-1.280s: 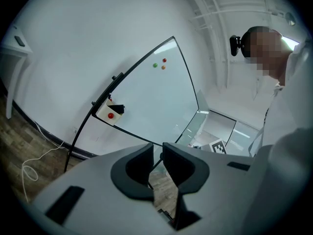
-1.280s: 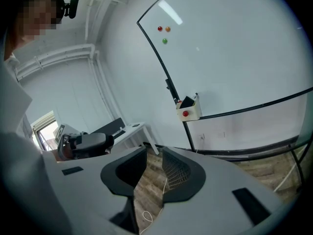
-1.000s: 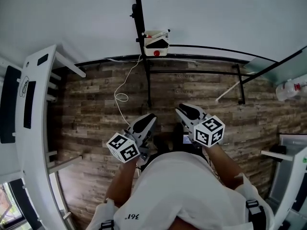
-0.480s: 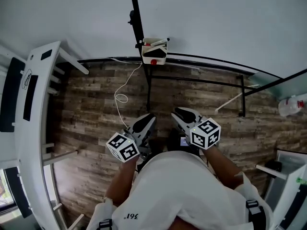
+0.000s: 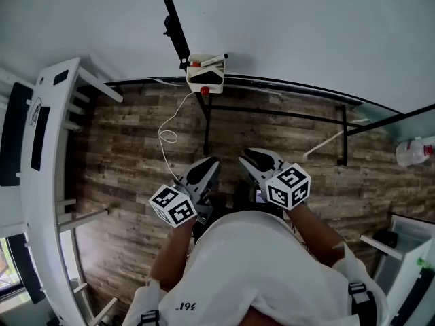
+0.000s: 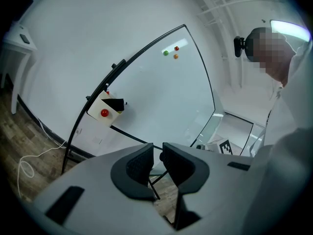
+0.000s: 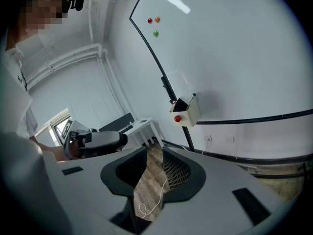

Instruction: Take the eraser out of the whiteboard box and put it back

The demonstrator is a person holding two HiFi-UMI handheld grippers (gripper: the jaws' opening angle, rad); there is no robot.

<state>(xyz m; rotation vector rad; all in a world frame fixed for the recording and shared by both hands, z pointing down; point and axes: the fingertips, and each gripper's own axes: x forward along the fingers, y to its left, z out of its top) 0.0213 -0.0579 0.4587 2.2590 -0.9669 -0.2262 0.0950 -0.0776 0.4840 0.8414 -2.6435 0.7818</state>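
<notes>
The white whiteboard box (image 5: 206, 75) with a red dot hangs on the whiteboard's black frame, far ahead of both grippers. A black eraser (image 5: 207, 79) sits in it, beside some markers. My left gripper (image 5: 204, 170) is held level over the wood floor, its jaws a narrow gap apart with nothing between them. In the left gripper view the box (image 6: 106, 110) is up and to the left of that gripper (image 6: 156, 158). My right gripper (image 5: 253, 157) tilts slightly down, open and empty. In the right gripper view the box (image 7: 186, 112) is above that gripper (image 7: 155, 168).
A white desk (image 5: 41, 148) curves along the left. A white cable (image 5: 166, 138) loops on the floor below the box. The board's black stand legs (image 5: 272, 111) cross the floor ahead. A bottle (image 5: 414, 151) and white furniture are at the right. Coloured magnets (image 6: 171, 53) dot the whiteboard.
Both grippers have travelled across the floor with the person. In the head view the box has slid left and slightly lower. The jaws look the same.
</notes>
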